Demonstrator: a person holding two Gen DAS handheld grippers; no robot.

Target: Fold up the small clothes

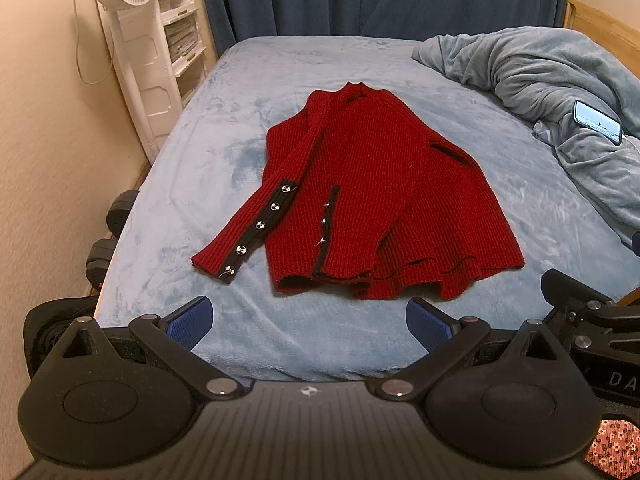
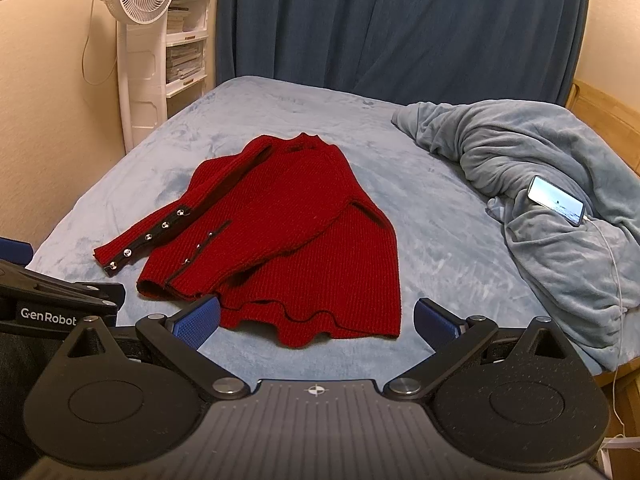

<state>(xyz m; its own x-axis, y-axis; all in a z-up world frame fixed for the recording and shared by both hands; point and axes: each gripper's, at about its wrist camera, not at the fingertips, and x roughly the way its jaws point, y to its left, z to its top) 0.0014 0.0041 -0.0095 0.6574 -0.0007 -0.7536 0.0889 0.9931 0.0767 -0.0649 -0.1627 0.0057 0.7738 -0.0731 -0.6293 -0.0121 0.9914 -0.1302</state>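
While both tools are held low at the near edge of the bed (image 1: 168, 184), the jaws of the left gripper (image 1: 308, 320) are spread wide, and nothing is held or touched between its blue ribbed pads (image 1: 188, 322). The jaws of the right gripper (image 2: 316, 320) are spread just as wide and are likewise empty; its left pad is seen in front of the sweater's hem, but whether contact is made cannot be told.

The red sweater (image 1: 360, 184) is laid flat in the middle of the bed, collar away from the cameras and hem nearest the grippers. A coarse ribbed knit is shown, with dark edging along the wavy hem. One sleeve is folded across the body; the other is stretched along the left side towards the near edge, and a black placket with a row of round silver buttons (image 1: 258, 225) is carried on its cuff. A second, thinner row of metal fastenings is seen on the folded sleeve.

The bed is covered with a pale blue plush fleece. A rumpled blanket (image 2: 540, 184) of similar soft fabric is heaped on the right, and a lit phone (image 2: 556, 200) is rested on it.
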